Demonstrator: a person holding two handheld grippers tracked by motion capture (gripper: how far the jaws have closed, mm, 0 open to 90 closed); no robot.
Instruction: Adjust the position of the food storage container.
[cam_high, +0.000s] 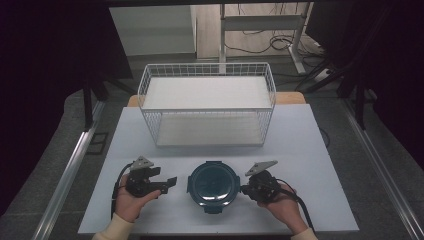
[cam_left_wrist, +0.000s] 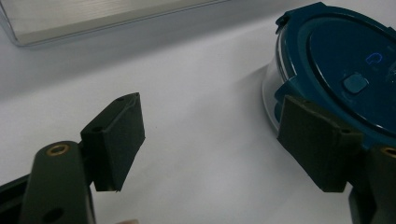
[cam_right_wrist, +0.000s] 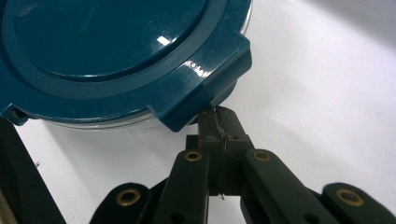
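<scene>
Two grippers are being set around the round container (cam_high: 212, 182): the right gripper (cam_right_wrist: 218, 122), jaws closed, is being tucked under a lid latch (cam_right_wrist: 212, 88) apparently to pry it, while the left gripper (cam_left_wrist: 219, 140) is being held wide open beside it.

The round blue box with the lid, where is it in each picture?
High view: the round blue box sits low in the middle, between the left gripper and the right gripper.
Left gripper view: it is at the upper right.
Right gripper view: it is across the top left, its clasp just above the shut gripper.
Shared landmark: the white table.
</scene>
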